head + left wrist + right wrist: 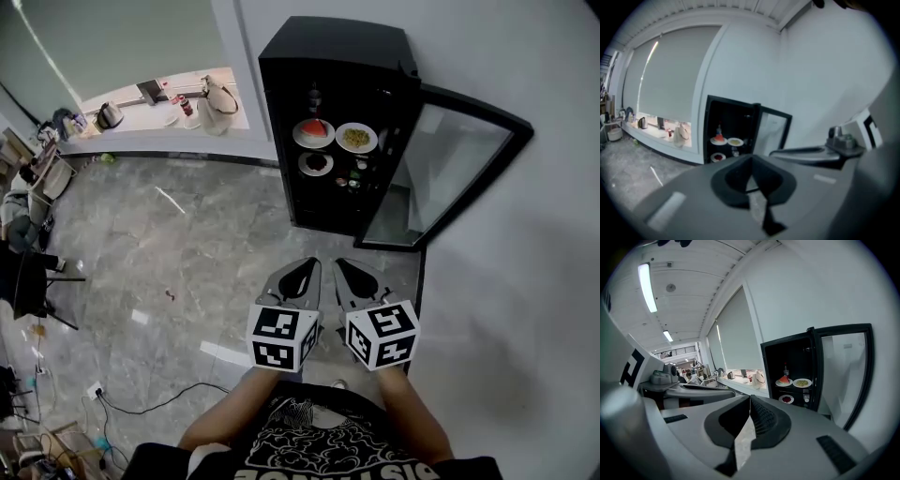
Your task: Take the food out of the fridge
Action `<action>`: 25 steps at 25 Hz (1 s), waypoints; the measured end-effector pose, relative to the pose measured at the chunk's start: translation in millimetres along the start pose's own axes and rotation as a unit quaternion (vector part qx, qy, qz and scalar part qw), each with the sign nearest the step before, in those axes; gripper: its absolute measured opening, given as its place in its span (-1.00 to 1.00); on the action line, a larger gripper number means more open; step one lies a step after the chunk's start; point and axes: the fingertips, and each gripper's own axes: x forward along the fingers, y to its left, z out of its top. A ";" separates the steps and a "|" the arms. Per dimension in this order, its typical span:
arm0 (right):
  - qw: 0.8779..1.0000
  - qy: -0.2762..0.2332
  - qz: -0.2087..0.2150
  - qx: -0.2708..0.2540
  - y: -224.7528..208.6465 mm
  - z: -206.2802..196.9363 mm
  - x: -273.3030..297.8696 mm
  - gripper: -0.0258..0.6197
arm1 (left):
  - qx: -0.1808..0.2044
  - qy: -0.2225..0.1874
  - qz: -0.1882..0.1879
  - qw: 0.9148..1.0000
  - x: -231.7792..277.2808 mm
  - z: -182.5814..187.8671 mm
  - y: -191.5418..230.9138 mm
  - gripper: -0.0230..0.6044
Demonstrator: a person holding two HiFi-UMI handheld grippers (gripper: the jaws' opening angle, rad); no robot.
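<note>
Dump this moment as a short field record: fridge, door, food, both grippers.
fridge: black, interior in view
door: glass, swung open on the right in the head view
upper shelf: plate of red food beside plate of yellow food
lower shelf: plate of dark red food
left gripper: shut, empty, short of the fridge
right gripper: shut, empty, beside the left gripper
</note>
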 end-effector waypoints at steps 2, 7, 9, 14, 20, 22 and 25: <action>1.000 0.000 -0.005 0.010 -1.7 10.9 27.3 -0.92 | -0.002 0.005 -0.007 1.000 14.2 9.8 25.3 -0.93; 0.999 -0.001 -0.017 0.042 -7.1 30.1 88.7 -0.92 | 0.007 0.007 -0.033 0.999 50.3 35.0 77.2 -0.93; 0.998 -0.007 -0.025 0.061 -13.4 37.9 110.0 -0.92 | 0.011 0.006 -0.043 0.999 64.0 44.5 95.7 -0.93; 0.992 -0.028 -0.043 0.112 -25.4 55.1 152.9 -0.92 | 0.022 0.006 -0.070 0.997 89.4 61.6 131.1 -0.93; 0.985 -0.058 -0.051 0.153 -48.5 71.2 195.0 -0.92 | 0.039 -0.006 -0.083 0.996 116.3 73.7 170.2 -0.93; 0.984 -0.063 -0.054 0.160 -55.5 71.6 204.8 -0.92 | 0.032 -0.006 -0.080 0.996 123.4 71.1 181.5 -0.93; 0.979 -0.072 -0.049 0.186 -64.8 69.0 222.4 -0.92 | 0.020 -0.007 -0.080 0.997 136.8 66.7 193.5 -0.93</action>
